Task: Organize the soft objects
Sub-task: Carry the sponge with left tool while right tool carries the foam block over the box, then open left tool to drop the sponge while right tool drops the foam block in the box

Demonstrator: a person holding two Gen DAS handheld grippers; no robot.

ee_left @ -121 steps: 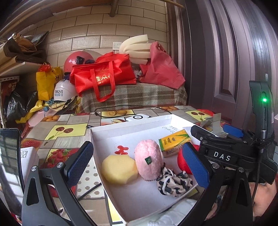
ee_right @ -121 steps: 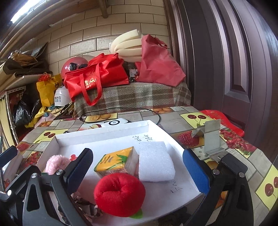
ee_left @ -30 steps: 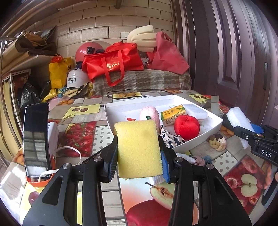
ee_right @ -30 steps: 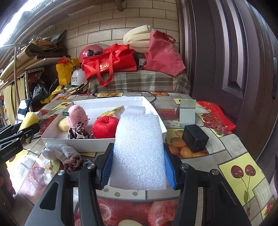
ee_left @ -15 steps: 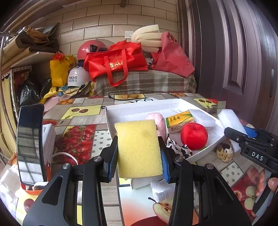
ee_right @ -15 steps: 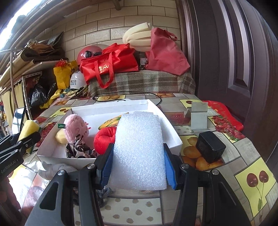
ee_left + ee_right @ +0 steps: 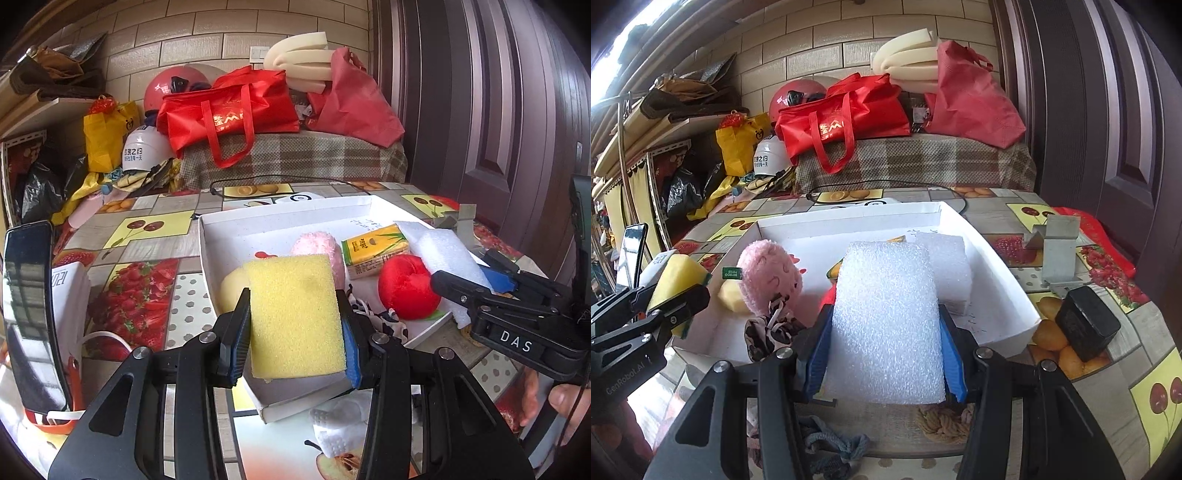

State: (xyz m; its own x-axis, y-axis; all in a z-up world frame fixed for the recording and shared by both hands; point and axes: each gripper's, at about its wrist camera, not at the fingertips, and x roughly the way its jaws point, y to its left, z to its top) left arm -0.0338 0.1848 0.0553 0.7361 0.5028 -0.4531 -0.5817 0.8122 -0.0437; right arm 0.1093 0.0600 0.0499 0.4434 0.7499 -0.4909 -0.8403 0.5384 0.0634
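My left gripper (image 7: 295,317) is shut on a yellow sponge (image 7: 295,314) and holds it above the near left corner of the white tray (image 7: 280,218). My right gripper (image 7: 886,332) is shut on a white foam block (image 7: 886,325) just above the tray's (image 7: 997,273) near edge. In the tray lie a pink plush (image 7: 770,277), a red plush apple (image 7: 406,291), a yellow tissue pack (image 7: 373,251), a second white foam block (image 7: 947,266), a pale yellow foam piece (image 7: 733,295) and a spotted scrunchie (image 7: 768,332).
A black box (image 7: 1086,325) and a grey bracket (image 7: 1056,254) stand right of the tray. A phone on a stand (image 7: 29,314) is at the left. Loose rope and cloth pieces (image 7: 945,421) lie before the tray. Red bags (image 7: 225,110) sit on a bench behind.
Both grippers have moved forward toward the tray, each still holding its piece. Four seconds ago both were open and empty over the tray.
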